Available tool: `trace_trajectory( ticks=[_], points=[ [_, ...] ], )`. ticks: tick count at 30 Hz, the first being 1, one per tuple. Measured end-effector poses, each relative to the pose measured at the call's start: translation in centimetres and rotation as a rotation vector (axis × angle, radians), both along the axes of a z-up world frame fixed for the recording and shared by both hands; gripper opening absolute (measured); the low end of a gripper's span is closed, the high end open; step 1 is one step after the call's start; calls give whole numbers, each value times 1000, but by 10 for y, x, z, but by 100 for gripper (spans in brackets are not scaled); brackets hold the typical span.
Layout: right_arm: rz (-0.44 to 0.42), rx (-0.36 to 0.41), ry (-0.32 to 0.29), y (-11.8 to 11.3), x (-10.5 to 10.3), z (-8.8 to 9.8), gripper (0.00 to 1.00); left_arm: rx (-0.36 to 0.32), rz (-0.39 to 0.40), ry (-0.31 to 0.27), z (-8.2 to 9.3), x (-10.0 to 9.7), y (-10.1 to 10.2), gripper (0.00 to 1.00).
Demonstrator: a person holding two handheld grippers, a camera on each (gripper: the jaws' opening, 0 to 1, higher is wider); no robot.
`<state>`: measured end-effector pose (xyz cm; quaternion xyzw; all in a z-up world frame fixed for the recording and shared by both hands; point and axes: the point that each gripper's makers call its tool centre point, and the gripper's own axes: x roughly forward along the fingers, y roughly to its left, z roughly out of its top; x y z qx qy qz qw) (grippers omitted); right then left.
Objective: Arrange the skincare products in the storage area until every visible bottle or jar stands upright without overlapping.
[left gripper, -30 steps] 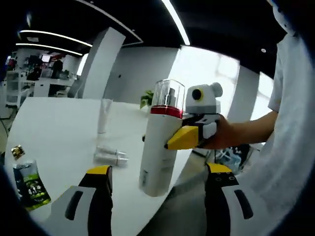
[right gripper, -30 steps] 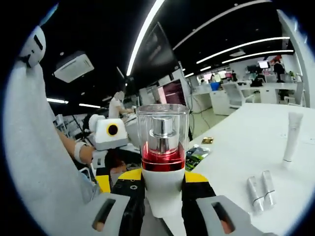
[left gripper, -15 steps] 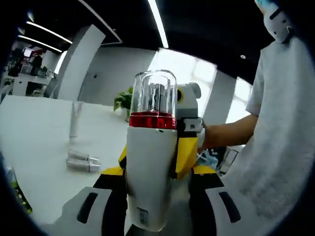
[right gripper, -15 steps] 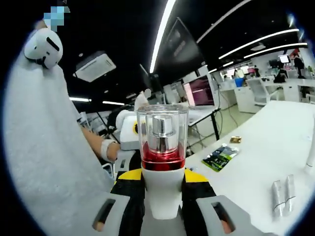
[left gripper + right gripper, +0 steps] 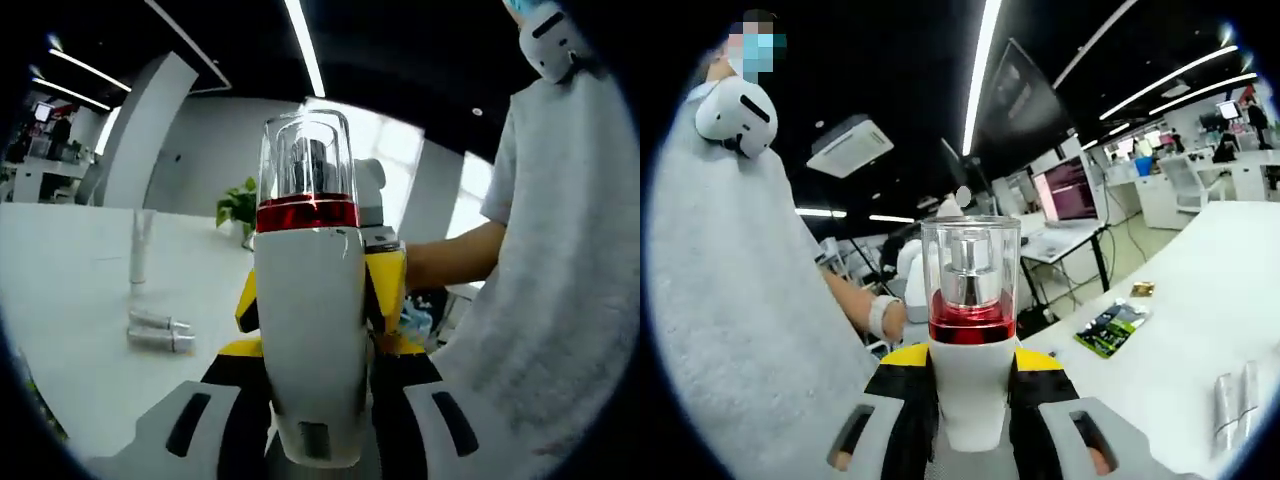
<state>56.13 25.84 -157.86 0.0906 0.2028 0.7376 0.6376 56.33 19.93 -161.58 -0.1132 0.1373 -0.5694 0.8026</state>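
Left gripper view: white pump bottle (image 5: 308, 330) w/ red collar and clear cap sits centre frame, off the counter (image 5: 60, 290). Looks rigid, smooth plastic, prob slippery, cap fragile, so I'd grab mid-body. My left gripper (image 5: 318, 400) hugs its lower body, jaws pressed in on it. Two small tubes (image 5: 155, 332) lie lower left. Right gripper view: my right gripper (image 5: 970, 395) pinches the same bottle (image 5: 970, 385) below the collar.

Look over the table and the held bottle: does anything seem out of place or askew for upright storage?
Yes: two small silver tubes lie flat on the white table, beside a standing tube. The pump bottle is upright.
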Motion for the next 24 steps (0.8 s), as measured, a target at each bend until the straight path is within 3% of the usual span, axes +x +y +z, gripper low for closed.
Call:
trace_trajectory(
  ticks=[15, 17, 19, 24],
  points=[
    [-38, 52, 34, -6, 5, 10, 24, -28, 35, 33, 9, 6, -7, 30],
    [-62, 37, 33, -5, 9, 8, 24, 14, 76, 24, 5, 12, -6, 31],
    [-96, 38, 18, -3, 13, 8, 25, 13, 109, 62, 5, 17, -6, 31],
    [-230, 41, 27, 2, 30, 10, 26, 27, 204, 84, 6, 31, 1, 30]
  ],
)
